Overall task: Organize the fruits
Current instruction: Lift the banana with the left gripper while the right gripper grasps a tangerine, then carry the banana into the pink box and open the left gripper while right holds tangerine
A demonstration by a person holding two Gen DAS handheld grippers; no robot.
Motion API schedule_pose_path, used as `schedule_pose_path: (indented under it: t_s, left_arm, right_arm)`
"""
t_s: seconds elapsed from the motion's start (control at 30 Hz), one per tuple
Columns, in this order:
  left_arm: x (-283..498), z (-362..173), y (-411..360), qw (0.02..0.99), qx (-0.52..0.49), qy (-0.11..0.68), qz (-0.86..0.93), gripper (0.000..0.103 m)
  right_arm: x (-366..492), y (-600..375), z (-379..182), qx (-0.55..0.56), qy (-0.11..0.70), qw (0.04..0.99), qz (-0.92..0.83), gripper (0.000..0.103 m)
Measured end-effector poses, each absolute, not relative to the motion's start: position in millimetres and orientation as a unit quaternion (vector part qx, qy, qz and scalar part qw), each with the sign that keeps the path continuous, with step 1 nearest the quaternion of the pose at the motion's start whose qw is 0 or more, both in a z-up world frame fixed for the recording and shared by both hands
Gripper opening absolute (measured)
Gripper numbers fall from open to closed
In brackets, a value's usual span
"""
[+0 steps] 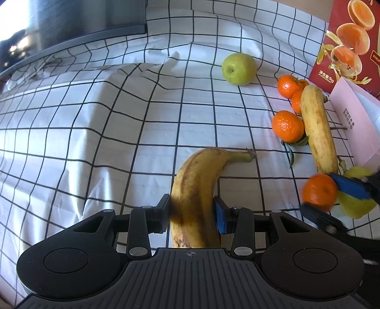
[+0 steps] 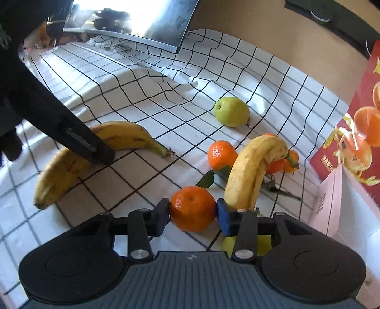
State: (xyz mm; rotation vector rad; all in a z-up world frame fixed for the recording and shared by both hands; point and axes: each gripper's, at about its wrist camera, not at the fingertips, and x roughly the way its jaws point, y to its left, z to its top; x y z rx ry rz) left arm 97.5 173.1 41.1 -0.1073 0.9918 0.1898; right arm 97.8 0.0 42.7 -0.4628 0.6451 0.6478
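A spotted banana (image 1: pixel 197 190) lies on the checked cloth (image 1: pixel 95 118), and my left gripper (image 1: pixel 191 208) is shut across its middle. In the right wrist view one dark finger (image 2: pixel 95 149) of that gripper rests over the same banana (image 2: pixel 123 135). My right gripper (image 2: pixel 192 206) is shut on a mandarin (image 2: pixel 190 216), with both pads against its sides. The left wrist view shows that mandarin (image 1: pixel 318 187) blurred at the right edge. A second banana (image 2: pixel 249 171), other mandarins (image 2: pixel 220 154) and a green apple (image 2: pixel 231 111) lie beyond.
A red carton printed with oranges (image 1: pixel 344 42) and a pink box (image 1: pixel 361 123) stand along the right side. A yellow-green fruit (image 1: pixel 355 204) lies under the right gripper. A dark shiny appliance (image 1: pixel 95 19) sits at the back left. The cloth is rumpled near the apple.
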Motion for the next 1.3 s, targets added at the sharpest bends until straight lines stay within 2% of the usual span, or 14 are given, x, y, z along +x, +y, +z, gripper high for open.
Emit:
schedule_pose_path:
  t_s: [0.23,0.43,0.7,0.9,1.07,1.3]
  left_arm:
    - [91.5,41.7,170.5,0.879,-0.053,0.462,0.1,0.042]
    - [68.1,66.3,157.9,0.9,-0.064,0.423,0.081,0.042]
    - [60.0,167.1,105.8,0.958,-0.026,0.285,-0.004,0.041]
    - [117.2,221.3,41.1,0.965,-0.027,0.234,-0.116,0.041]
    - [192.9,200.3,-15.1,0.95,-0.032,0.267,-0.16,0.041]
    - [256.6,127.0,-71.5,0.915,0.026,0.361,-0.176,0.041]
  right_arm:
    - [73.2,-40.6,76.7,-0.156,0.29,0.888,0.32,0.043]
    - [65.0,-89.7,88.5,-0.127,0.291,0.908,0.273,0.043]
    - [59.4,-156.7,91.3,-0.086,0.297,0.93,0.198,0.043]
    - [49.7,-195.5,110.3,-0.045,0.265,0.951,0.151,0.043]
    - [43.1,-222.2,112.5,-0.022,0.262,0.959,0.109,0.043]
    - [29.9,-247.5,101.7,-0.005,0.284,0.957,0.068,0.043]
